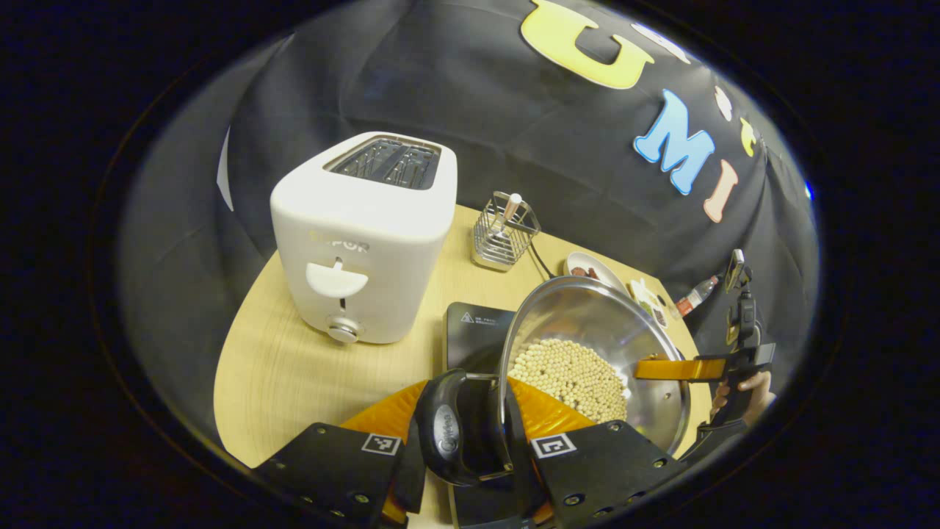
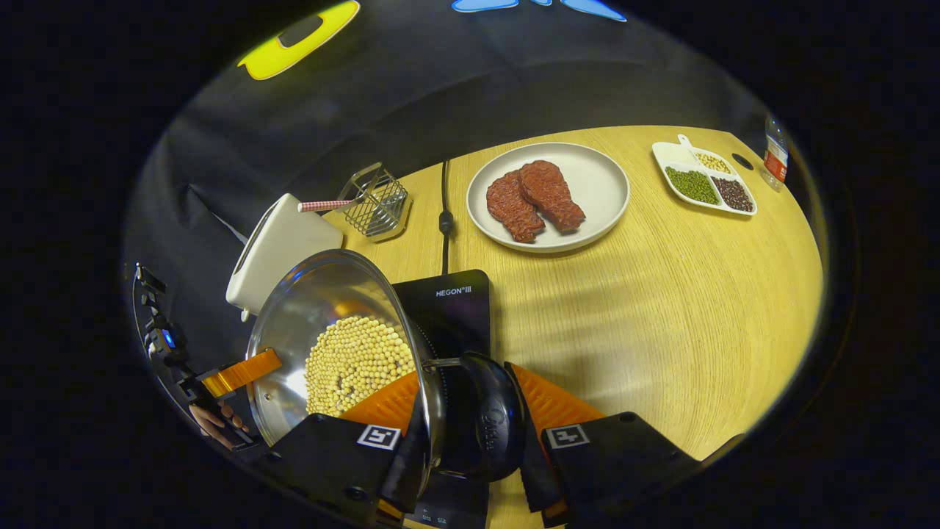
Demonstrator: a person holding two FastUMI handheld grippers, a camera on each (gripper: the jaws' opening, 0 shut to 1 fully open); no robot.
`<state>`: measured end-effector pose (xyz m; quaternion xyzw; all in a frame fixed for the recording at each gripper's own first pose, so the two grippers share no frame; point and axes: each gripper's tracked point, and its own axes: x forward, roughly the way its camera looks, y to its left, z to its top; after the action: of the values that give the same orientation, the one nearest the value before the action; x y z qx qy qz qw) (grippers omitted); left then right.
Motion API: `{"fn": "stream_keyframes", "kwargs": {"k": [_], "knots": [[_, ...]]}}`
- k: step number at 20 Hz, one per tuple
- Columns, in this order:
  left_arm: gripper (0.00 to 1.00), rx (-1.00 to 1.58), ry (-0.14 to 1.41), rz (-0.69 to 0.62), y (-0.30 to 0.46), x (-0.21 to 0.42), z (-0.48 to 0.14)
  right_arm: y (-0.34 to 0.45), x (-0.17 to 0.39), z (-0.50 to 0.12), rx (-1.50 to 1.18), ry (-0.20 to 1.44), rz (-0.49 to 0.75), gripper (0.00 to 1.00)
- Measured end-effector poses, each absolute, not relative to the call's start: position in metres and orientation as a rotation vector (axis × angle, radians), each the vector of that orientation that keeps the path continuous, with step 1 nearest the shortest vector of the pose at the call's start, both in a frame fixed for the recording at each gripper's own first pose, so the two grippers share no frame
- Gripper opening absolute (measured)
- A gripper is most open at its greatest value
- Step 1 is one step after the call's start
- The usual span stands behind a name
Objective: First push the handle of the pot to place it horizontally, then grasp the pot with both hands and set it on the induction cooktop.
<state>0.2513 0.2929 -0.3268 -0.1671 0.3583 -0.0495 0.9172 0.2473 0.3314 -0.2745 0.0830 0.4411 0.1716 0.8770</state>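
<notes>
I see a toaster (image 1: 365,235), wire basket (image 1: 504,239), plate (image 2: 587,213) of what looks like meat (image 2: 534,198), and a divided dish (image 2: 705,178).

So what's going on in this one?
A person is carrying a steel pot of pale beans with two claws. The left claw is shut on one side handle, the right claw on the opposite one. The pot is tilted above the induction cooktop, not yet set down.
</notes>
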Motion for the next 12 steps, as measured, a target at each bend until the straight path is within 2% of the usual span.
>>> {"fn": "stream_keyframes", "kwargs": {"k": [1, 2, 3, 4, 5, 6, 7, 9, 10, 11, 12], "knots": [[0.51, -0.342, 0.737, -0.101, 0.291, 0.251, -0.329, 0.332, 0.246, -0.274, 0.174, 0.923, 0.358, 0.58], [0.54, -0.336, 0.743, -0.099, 0.291, 0.249, -0.331, 0.332, 0.245, -0.275, 0.175, 0.925, 0.357, 0.55], [0.52, -0.331, 0.748, -0.097, 0.29, 0.249, -0.333, 0.332, 0.246, -0.275, 0.174, 0.925, 0.358, 0.57], [0.53, -0.326, 0.746, -0.094, 0.291, 0.248, -0.332, 0.332, 0.245, -0.274, 0.173, 0.925, 0.357, 0.54], [0.51, -0.316, 0.746, -0.086, 0.291, 0.248, -0.332, 0.332, 0.244, -0.275, 0.174, 0.931, 0.356, 0.55], [0.61, -0.301, 0.751, -0.078, 0.291, 0.248, -0.334, 0.332, 0.243, -0.274, 0.176, 0.939, 0.355, 0.59], [0.57, -0.282, 0.759, -0.071, 0.289, 0.248, -0.336, 0.332, 0.242, -0.275, 0.177, 0.946, 0.354, 0.58], [0.58, -0.247, 0.767, -0.038, 0.289, 0.248, -0.337, 0.333, 0.239, -0.274, 0.175, 0.95, 0.357, 0.58], [0.67, -0.234, 0.767, -0.023, 0.289, 0.247, -0.335, 0.332, 0.237, -0.273, 0.168, 0.949, 0.355, 0.56], [0.67, -0.224, 0.77, -0.009, 0.29, 0.243, -0.333, 0.33, 0.236, -0.269, 0.165, 0.943, 0.356, 0.55], [0.67, -0.215, 0.771, 0.005, 0.292, 0.24, -0.331, 0.329, 0.235, -0.265, 0.162, 0.935, 0.36, 0.62]]}}
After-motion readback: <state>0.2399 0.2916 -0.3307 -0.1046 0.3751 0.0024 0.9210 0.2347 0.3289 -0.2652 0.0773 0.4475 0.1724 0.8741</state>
